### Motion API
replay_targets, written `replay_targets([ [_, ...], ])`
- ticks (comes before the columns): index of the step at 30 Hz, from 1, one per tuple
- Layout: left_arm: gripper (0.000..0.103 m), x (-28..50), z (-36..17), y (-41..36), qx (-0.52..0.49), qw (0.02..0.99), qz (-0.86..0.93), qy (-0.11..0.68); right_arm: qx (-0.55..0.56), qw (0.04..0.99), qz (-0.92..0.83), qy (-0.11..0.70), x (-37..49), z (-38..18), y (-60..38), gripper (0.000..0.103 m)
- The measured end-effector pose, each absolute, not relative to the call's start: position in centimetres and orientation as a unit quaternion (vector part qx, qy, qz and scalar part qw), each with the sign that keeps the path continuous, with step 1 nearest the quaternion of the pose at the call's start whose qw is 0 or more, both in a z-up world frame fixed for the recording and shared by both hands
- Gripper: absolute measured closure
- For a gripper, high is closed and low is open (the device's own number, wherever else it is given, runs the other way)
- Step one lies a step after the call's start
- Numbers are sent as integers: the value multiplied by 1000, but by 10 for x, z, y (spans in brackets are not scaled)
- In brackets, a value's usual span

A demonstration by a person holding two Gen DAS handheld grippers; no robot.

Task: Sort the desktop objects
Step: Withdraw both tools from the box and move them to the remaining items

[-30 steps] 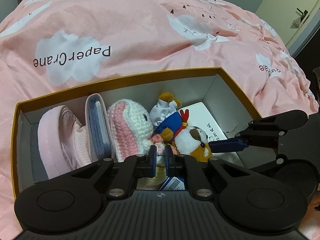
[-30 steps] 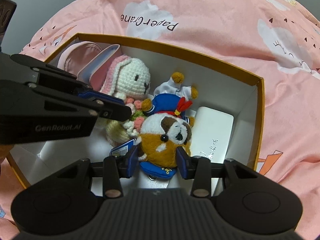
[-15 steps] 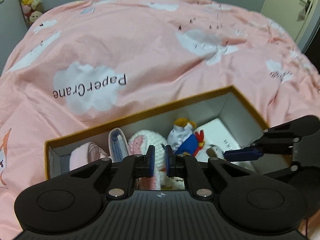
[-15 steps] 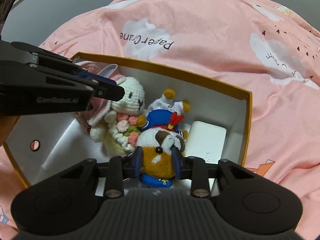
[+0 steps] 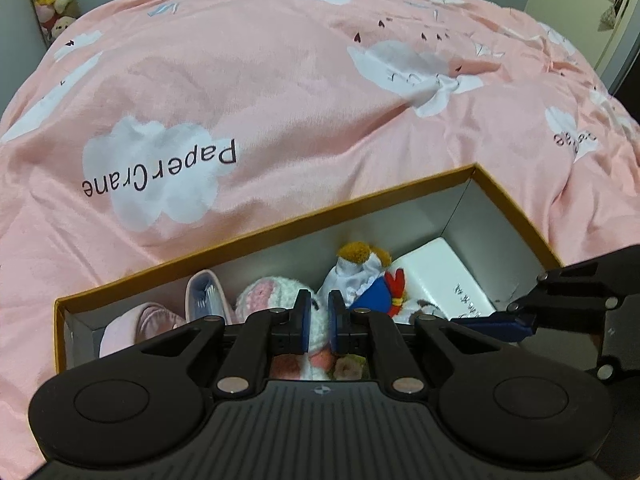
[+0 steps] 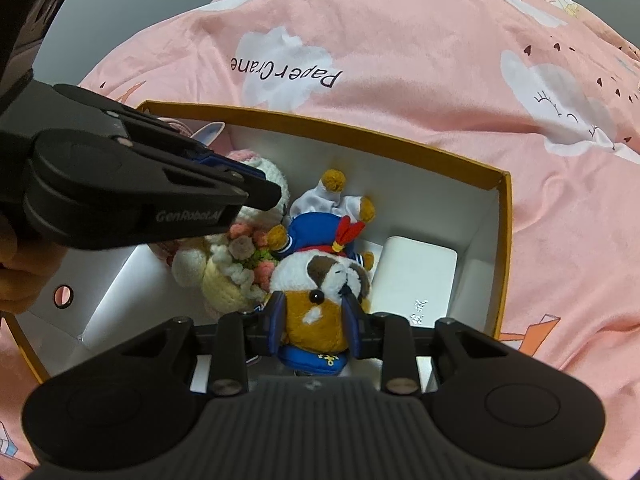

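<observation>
Height is what has changed over the last second: both grippers sit further above the orange-rimmed box [image 6: 505,216] than before, so more of the pink bedspread [image 5: 280,80] shows around it, and the left gripper [image 5: 318,316] has drawn back toward the box's near wall. The brown-and-white plush [image 6: 320,300] remains clamped in the right gripper [image 6: 316,320], its blue fingers pressing the toy's sides just as they did earlier.

Inside the box, a crocheted white-and-pink rabbit [image 6: 228,256] lies near the middle with a small knitted bouquet at its chest. A sailor-suited plush [image 6: 324,220] in blue and white lies just beside it, touching the held plush. A white rectangular pack [image 6: 416,276] rests flat at the box's right end. At the left end stand a pink pouch [image 5: 140,320] and a pale card holder [image 5: 206,292], side by side against the far wall.

The left gripper hovers over the rabbit with its jaws nearly pressed together, nothing between them. In the right wrist view it reaches across the box's left half, a hand [image 6: 16,276] behind it.
</observation>
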State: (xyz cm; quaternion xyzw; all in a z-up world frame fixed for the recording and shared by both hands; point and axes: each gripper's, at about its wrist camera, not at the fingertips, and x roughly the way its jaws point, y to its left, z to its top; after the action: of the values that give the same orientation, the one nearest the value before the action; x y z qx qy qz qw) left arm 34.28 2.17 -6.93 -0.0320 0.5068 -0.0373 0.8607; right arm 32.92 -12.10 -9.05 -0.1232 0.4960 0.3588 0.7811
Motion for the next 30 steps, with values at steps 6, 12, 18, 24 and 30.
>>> replay_targets([
  [6, 93, 322, -42, 18, -16, 877, -32, 479, -123, 806, 355, 458, 314, -72, -128, 68],
  [12, 93, 275, -1, 14, -17, 907, -31, 419, -128, 837, 352, 399, 284, -37, -141, 58],
  [18, 92, 212, 30, 0, -32, 925, -53, 374, -86, 869, 348, 341, 238, -7, -170, 55],
  [24, 92, 149, 11, -9, -57, 911, -50, 404, -49, 884, 325, 332, 180, -2, -201, 46],
  [30, 92, 99, -28, -11, -102, 872, -35, 477, -15, 879, 297, 372, 113, -20, -224, 47],
])
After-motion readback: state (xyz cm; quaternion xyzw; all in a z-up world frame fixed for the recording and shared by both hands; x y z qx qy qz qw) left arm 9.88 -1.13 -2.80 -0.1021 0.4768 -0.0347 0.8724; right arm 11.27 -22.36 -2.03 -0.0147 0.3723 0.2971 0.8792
